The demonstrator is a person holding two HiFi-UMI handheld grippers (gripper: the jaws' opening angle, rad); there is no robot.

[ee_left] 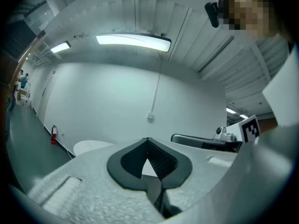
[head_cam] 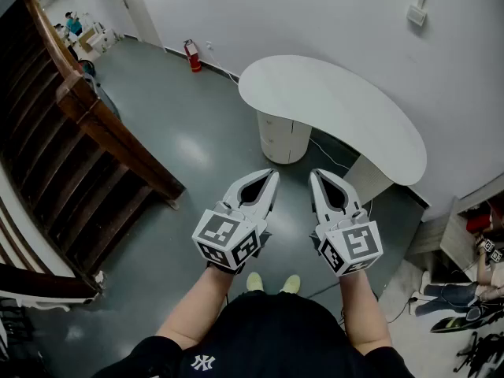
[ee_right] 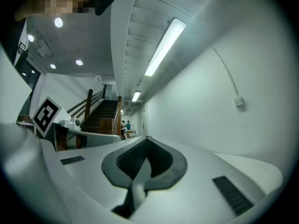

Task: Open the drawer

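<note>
A white curved desk stands against the wall ahead, with a rounded white drawer unit under its left end. Its drawer fronts look closed as far as I can tell. My left gripper and right gripper are held side by side above the grey floor, short of the desk, pointing level toward it. Both are shut, tips together, with nothing between them. In the left gripper view the jaws meet and the desk top shows low at the left. In the right gripper view the jaws are likewise closed.
A dark wooden staircase runs along the left. A red fire extinguisher stands by the far wall. Bags and gear lie at the right. Cables trail under the desk. People stand far back left.
</note>
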